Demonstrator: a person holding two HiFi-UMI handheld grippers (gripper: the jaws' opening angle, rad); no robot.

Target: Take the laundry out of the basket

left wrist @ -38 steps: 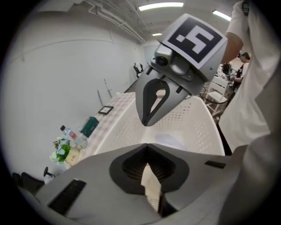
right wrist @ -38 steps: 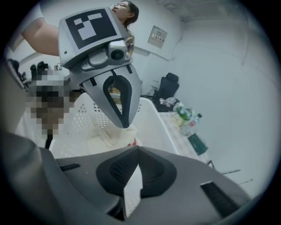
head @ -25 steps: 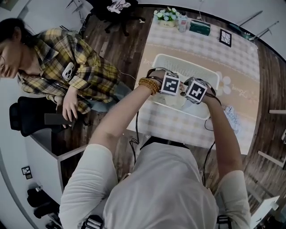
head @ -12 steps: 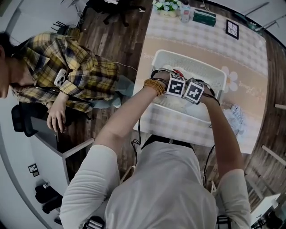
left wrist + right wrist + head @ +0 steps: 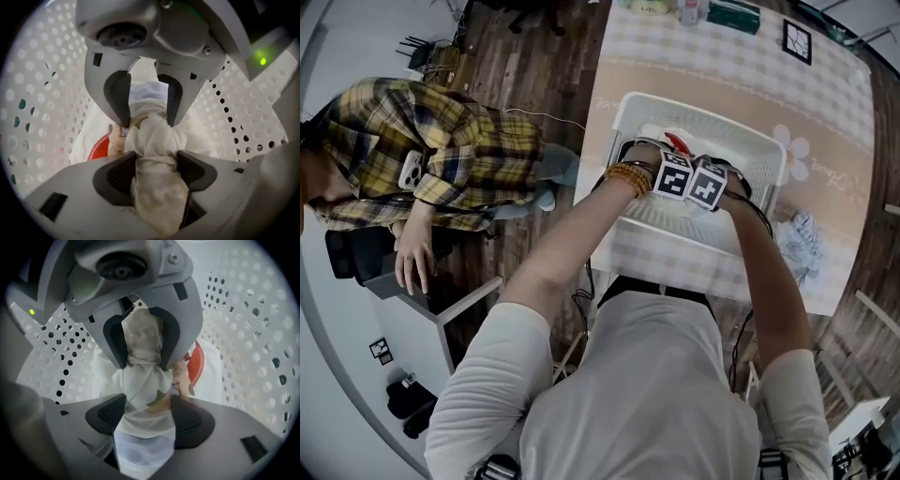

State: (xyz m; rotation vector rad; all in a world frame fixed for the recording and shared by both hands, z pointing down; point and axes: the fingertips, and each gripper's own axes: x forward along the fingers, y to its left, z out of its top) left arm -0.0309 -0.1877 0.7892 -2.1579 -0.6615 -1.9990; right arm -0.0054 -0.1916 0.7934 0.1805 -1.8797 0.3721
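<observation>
Basket point(image 5: 727, 131) perforated wht plastic, garment point(image 5: 157, 140) bunched, soft

- The basket point(image 5: 47, 84) is white plastic, smooth and a little shiny, its walls full of small round holes.
- The laundry point(image 5: 157, 140) is thin white cloth, matt and much creased; one part carries a red print.
- The tablecloth point(image 5: 722, 66) is matt checked cloth.
- The floor point(image 5: 534, 66) is dark wood planks, the grain visible.
- The bracelet point(image 5: 624, 175) is of glossy brown beads.
</observation>
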